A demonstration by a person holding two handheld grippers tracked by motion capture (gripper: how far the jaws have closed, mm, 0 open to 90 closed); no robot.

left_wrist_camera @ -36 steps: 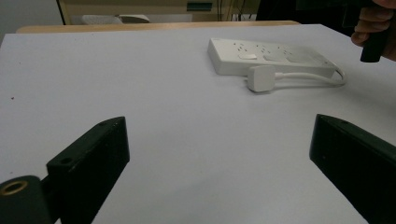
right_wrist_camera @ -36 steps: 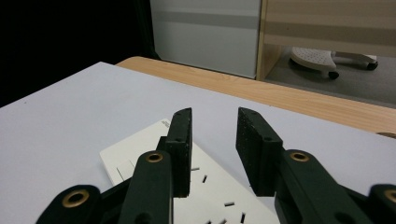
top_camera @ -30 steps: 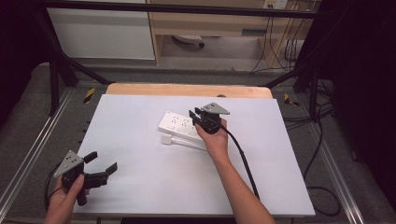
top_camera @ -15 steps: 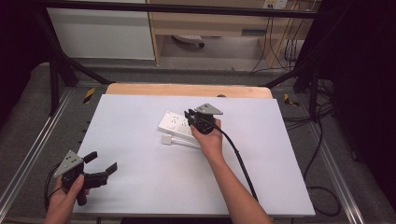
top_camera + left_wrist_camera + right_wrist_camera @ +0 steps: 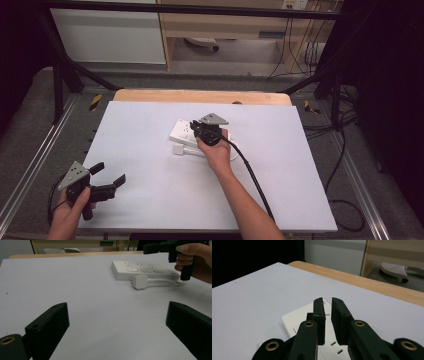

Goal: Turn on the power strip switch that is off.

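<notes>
White power strip (image 5: 184, 133) lies on the counter (image 5: 150, 200) directly beneath the right gripper (image 5: 198, 129), whose jaws have just been closing, nearly shut on nothing. Left gripper (image 5: 111, 176) gapes, well apart.

A white-topped worktop (image 5: 150, 200) with a pale wooden strip along its far edge (image 5: 200, 96) is seen on a grey carpeted floor (image 5: 30, 130). Beyond it, a white cabinet front (image 5: 107, 35) and a light wooden shelf unit (image 5: 235, 25) are lit, with dark cables (image 5: 300, 50) hung beside them. A black metal frame (image 5: 60, 75) and aluminium rails (image 5: 30, 175) are placed around the worktop.
</notes>
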